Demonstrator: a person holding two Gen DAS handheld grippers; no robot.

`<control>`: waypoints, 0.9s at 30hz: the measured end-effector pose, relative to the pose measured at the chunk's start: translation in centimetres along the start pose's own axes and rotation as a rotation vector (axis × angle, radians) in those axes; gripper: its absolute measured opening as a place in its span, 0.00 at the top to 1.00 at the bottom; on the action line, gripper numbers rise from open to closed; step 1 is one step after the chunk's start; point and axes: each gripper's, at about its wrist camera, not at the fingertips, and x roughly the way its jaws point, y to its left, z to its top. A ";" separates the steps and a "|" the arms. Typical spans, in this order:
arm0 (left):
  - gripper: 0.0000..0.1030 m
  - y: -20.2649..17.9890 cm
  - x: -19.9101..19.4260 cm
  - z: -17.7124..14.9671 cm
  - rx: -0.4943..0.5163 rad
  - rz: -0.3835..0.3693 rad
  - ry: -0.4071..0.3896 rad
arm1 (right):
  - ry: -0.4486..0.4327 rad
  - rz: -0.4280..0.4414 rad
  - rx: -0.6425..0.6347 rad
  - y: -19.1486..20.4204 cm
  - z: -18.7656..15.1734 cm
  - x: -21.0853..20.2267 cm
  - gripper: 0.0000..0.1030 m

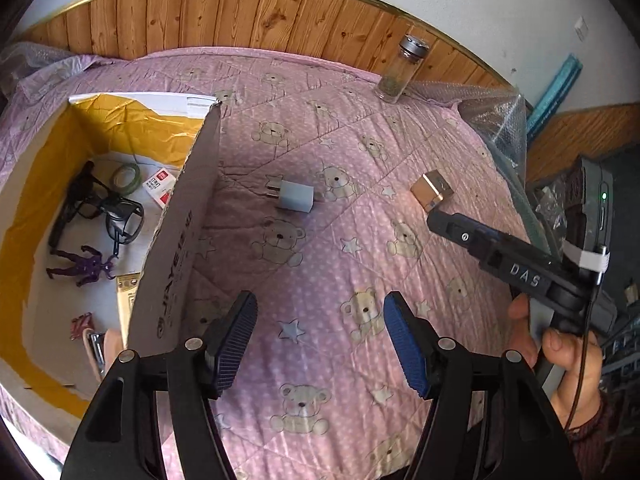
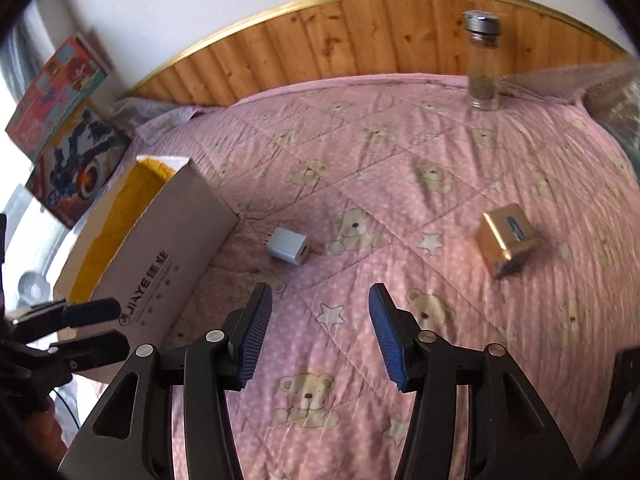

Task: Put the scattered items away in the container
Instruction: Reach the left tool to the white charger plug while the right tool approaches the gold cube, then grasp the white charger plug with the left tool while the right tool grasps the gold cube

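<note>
A cardboard box (image 1: 176,248) (image 2: 168,264) with yellow lining lies open at the left on the pink bear quilt (image 1: 332,264). Inside it lie glasses (image 1: 116,212), a purple figure (image 1: 86,266), a tape roll (image 1: 126,176) and cards. On the quilt sit a grey charger plug (image 1: 294,198) (image 2: 287,247), a gold box (image 1: 432,190) (image 2: 505,240) and a glass jar (image 1: 402,68) (image 2: 483,66). My left gripper (image 1: 320,344) stands open and empty beside the box's wall, short of the plug. My right gripper (image 2: 320,336) is open and empty, between plug and gold box; in the left wrist view its body (image 1: 508,260) sits near the gold box.
A wooden headboard (image 1: 256,16) runs along the far edge. Bubble wrap (image 1: 496,120) lies at the right edge of the bed. Two toy boxes (image 2: 60,120) lean against the wall left of the cardboard box. A person's hand (image 1: 560,352) holds the right gripper.
</note>
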 end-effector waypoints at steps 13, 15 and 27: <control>0.35 0.0 6.1 3.8 -0.055 -0.004 0.044 | -0.028 -0.117 0.006 -6.9 4.1 2.9 0.47; 0.35 -0.4 8.4 4.8 -0.103 0.001 0.057 | -0.051 -0.162 0.059 -9.7 4.0 1.1 0.46; 0.56 1.3 18.8 7.6 -0.086 0.188 0.047 | -0.033 -0.203 0.149 -17.1 1.3 1.2 0.45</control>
